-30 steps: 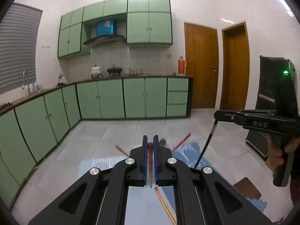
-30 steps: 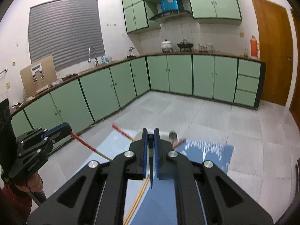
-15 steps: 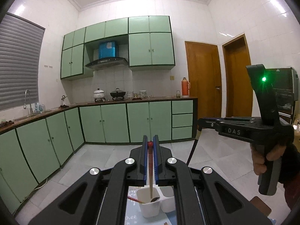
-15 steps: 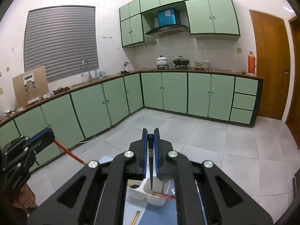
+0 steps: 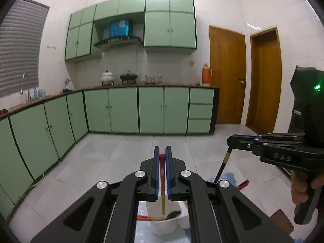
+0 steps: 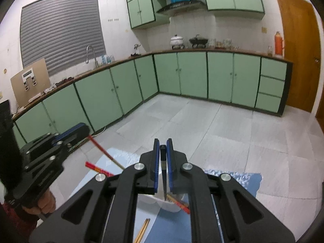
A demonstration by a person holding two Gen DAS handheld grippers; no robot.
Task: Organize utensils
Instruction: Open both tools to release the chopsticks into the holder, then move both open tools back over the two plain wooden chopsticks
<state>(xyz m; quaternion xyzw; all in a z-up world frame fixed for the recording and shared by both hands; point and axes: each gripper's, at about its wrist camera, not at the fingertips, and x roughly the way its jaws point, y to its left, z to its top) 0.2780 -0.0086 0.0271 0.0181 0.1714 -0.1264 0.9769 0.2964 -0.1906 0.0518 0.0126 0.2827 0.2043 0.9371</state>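
Note:
My left gripper (image 5: 162,151) is shut on a red-topped chopstick (image 5: 162,174) that hangs tip-down over a white divided container (image 5: 166,224). A red chopstick (image 5: 144,218) and a dark spoon (image 5: 173,215) lie in that container. My right gripper (image 6: 163,143) holds a black chopstick (image 6: 163,174) upright over the container (image 6: 172,206); its jaws are opening, with the stick still between the pads. Each gripper shows in the other's view: the right gripper (image 5: 230,139) with its black chopstick (image 5: 222,166), and the left gripper (image 6: 81,127) with its red chopstick (image 6: 103,151).
The container stands on a blue patterned mat (image 6: 243,180). A pair of wooden chopsticks (image 6: 143,226) lies on the mat in front of it. A person's hand (image 5: 301,188) grips the right handle. Green cabinets and tiled floor lie beyond.
Both grippers have travelled forward with their chopsticks, from over the mat to above the white container. The right jaws stand slightly wider than before.

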